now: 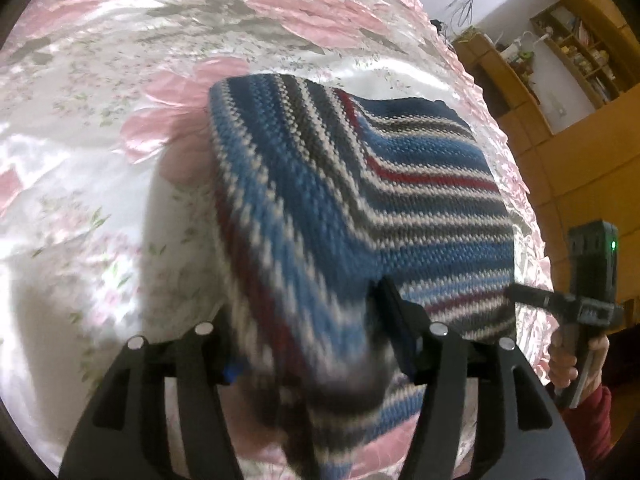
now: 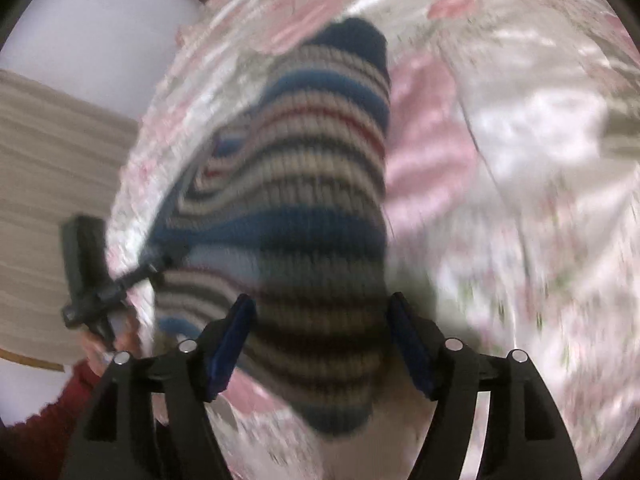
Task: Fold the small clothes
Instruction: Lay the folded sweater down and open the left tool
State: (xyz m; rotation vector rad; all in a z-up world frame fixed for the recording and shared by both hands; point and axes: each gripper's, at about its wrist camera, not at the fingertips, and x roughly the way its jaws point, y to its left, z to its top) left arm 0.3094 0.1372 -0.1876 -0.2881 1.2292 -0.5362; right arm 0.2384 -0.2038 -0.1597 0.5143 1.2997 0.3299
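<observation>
A knit sweater (image 1: pixel 360 184) striped in blue, white, grey and red lies partly raised off the bed. A thick bunch of its near edge fills the gap between the fingers of my left gripper (image 1: pixel 308 344), which is shut on it. The sweater (image 2: pixel 312 160) likewise fills my right gripper (image 2: pixel 322 344), shut on another bunch of the same edge. Seen from the left wrist, the right gripper (image 1: pixel 512 292) meets the sweater's right corner. Seen from the right wrist, the left gripper (image 2: pixel 160 262) is at its left side. The fabric hides most of my left gripper's left finger.
The bed wears a shiny white and pink floral cover (image 1: pixel 100 160), also seen from the right wrist (image 2: pixel 540 160). Its frilled edge (image 1: pixel 532 216) runs close by the sweater. Wooden shelves (image 1: pixel 580 52) stand beyond. A hand with a red sleeve (image 1: pixel 588 412) holds the right gripper.
</observation>
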